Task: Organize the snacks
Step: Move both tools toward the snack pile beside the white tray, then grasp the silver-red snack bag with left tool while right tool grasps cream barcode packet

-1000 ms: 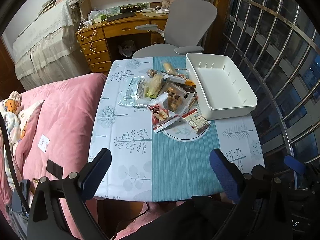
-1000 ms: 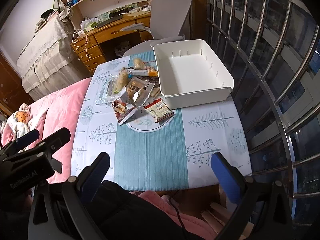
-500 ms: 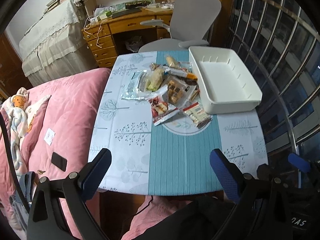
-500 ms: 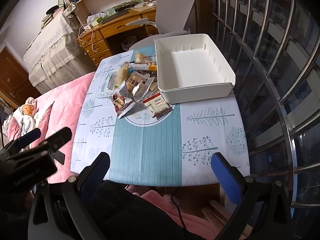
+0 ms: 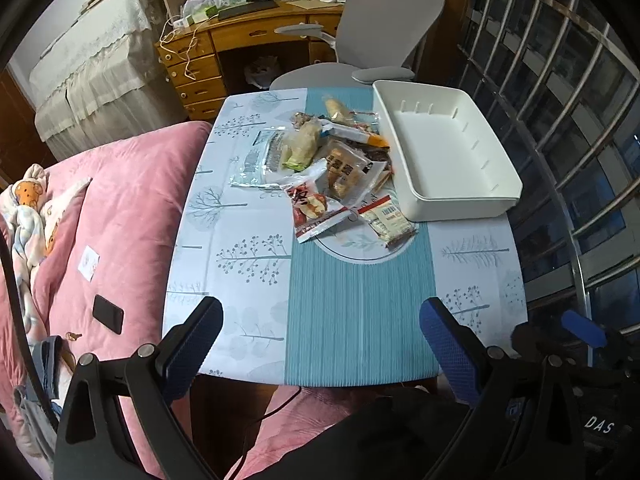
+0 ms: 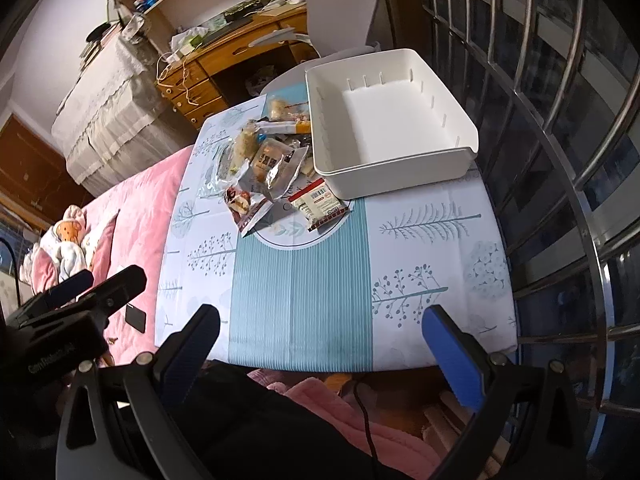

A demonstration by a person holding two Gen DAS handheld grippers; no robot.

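Left wrist view, L to R: pink quilt point(image 5: 120, 216) w/ a dark phone point(image 5: 108, 314) lying on it; table point(image 5: 344, 320) w/ tree-print and teal-stripe cloth; snack pile point(image 5: 328, 168) at the far centre of the table; white bin point(image 5: 444, 152) at far right, just beside the pile, nothing inside. Nearest packs: red-and-white pack point(image 5: 314, 212) w/ printed characters too small to read, and barcode pack point(image 5: 386, 220) just in front of the bin's near-left corner. Readable writing: "DAS" on the black body at lower right of this view; part of the right gripper point(image 5: 576, 330) shows there.

Left gripper point(image 5: 320, 344): jaws spread wide, blue pads well apart, holding nothing, touching nothing, hovering over the table's near edge.

Right wrist view, L to R: left gripper body at lower left w/ a faint white label, not legible; snack pile point(image 6: 268, 160); barcode pack point(image 6: 318, 204); white bin point(image 6: 392, 120) at far right of the table, by the metal window bars point(image 6: 560, 120).

Right gripper point(image 6: 320, 340): jaws likewise fully apart, empty, clear of the cloth, near the table's front edge. All snacks lie on the table, none in the bin.
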